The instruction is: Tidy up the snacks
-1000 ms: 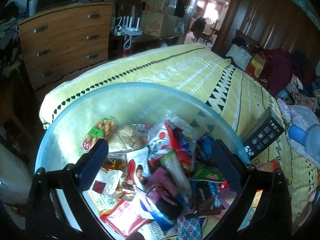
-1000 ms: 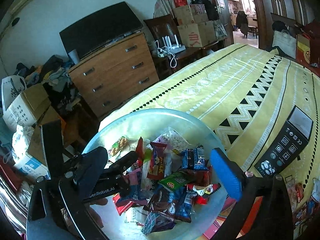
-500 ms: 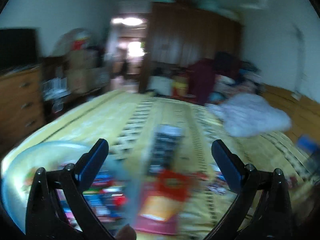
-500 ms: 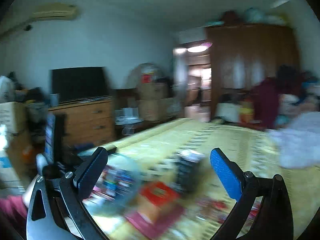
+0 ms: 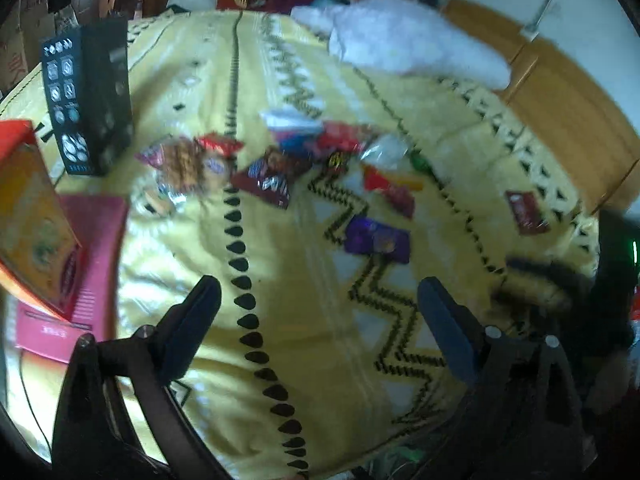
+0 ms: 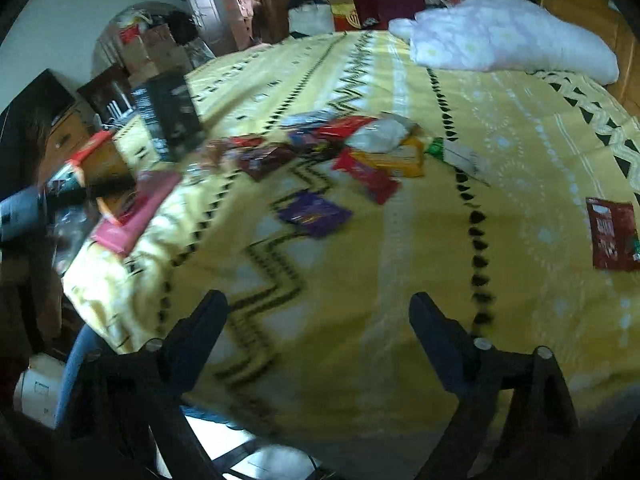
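Several snack packets lie scattered on a yellow patterned bedspread (image 5: pixel 304 320) (image 6: pixel 400 280). A purple packet (image 5: pixel 378 239) (image 6: pixel 314 213) lies nearest, ahead of both grippers. A dark red packet (image 5: pixel 526 213) (image 6: pixel 612 234) lies apart at the right. A heap of red, blue and clear packets (image 5: pixel 304 152) (image 6: pixel 360 144) lies farther back. My left gripper (image 5: pixel 318 308) hovers above bare bedspread, jaws wide and closing, nothing between them. My right gripper (image 6: pixel 318 314) does the same, jaws closing with nothing between them.
A black box (image 5: pixel 86 96) (image 6: pixel 168 114) stands at the left. An orange box (image 5: pixel 28 216) leans on a pink flat box (image 5: pixel 76 272) (image 6: pixel 136 212) near the bed's left edge. A white pillow (image 5: pixel 404 40) (image 6: pixel 508 36) lies at the far side.
Both grippers swung away from the clear bowl of snacks, which is out of view now, and point down at the bedspread with the scattered packets. Their jaws stand slightly narrower.
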`<action>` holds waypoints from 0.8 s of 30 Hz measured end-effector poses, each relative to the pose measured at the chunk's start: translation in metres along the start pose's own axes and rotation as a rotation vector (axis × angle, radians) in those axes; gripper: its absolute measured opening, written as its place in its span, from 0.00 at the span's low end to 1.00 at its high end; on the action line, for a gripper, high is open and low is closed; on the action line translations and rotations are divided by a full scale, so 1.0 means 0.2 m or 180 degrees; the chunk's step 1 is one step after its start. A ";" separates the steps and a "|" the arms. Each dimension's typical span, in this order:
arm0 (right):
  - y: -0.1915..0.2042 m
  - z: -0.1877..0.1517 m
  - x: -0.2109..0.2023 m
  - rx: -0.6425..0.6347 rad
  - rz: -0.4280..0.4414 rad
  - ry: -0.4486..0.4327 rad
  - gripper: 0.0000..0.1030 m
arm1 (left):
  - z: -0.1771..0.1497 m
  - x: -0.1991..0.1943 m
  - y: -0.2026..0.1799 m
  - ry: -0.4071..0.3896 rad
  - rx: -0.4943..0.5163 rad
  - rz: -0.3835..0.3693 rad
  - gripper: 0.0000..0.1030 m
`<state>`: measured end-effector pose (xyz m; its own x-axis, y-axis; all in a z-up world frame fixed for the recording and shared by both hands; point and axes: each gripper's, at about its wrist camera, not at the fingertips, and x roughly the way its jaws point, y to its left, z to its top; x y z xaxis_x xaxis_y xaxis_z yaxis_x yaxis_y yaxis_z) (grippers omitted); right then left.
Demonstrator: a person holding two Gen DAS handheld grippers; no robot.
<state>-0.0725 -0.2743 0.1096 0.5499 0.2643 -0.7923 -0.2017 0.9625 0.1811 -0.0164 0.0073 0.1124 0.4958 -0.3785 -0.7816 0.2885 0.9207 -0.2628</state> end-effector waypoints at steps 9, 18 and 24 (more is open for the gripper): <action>-0.13 0.47 0.72 -0.0840 -0.0192 0.0526 0.65 | -0.03 0.12 0.02 0.0190 -0.0076 -0.0015 0.93; 0.05 0.30 0.74 -0.0671 0.0307 0.0861 0.38 | -0.04 0.16 0.05 0.0159 -0.0120 0.0002 0.92; 0.01 0.21 0.62 -0.0191 0.0323 0.0606 0.74 | -0.08 0.22 0.05 0.0122 0.0028 0.0162 0.95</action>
<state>0.0280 -0.2371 0.0363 0.3623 0.3381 -0.8685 -0.2994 0.9247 0.2351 -0.0042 0.0023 0.0664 0.4782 -0.3272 -0.8150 0.2710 0.9377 -0.2175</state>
